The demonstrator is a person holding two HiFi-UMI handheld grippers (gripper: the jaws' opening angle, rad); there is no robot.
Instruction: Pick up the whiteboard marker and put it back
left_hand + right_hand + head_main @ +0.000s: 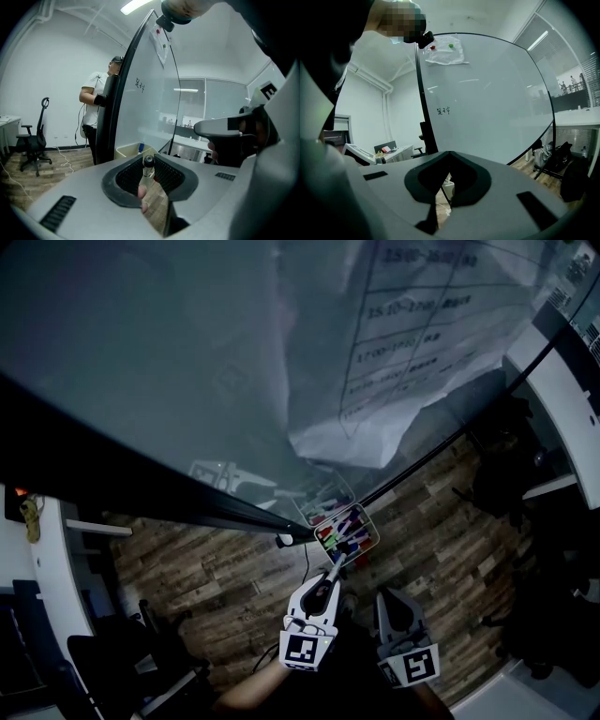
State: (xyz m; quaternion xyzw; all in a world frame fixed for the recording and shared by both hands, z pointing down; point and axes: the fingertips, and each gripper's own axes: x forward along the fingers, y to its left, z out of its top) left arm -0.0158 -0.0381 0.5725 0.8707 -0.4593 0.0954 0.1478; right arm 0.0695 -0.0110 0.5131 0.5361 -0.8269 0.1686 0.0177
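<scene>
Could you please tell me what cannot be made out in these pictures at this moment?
- Marker colour: in the left gripper view the left gripper pads cover its body; the head view is too dark.
- Print on the paper: head view, too small and dim.
- Number of pens in the basket: head view, they overlap.
- Writing on the whiteboard: right gripper view, too small.

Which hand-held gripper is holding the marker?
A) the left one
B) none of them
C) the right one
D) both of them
A: the marker sits clamped between the jaws of the left hand-held gripper, while the right hand-held gripper has its jaws together with nothing between them.
</scene>
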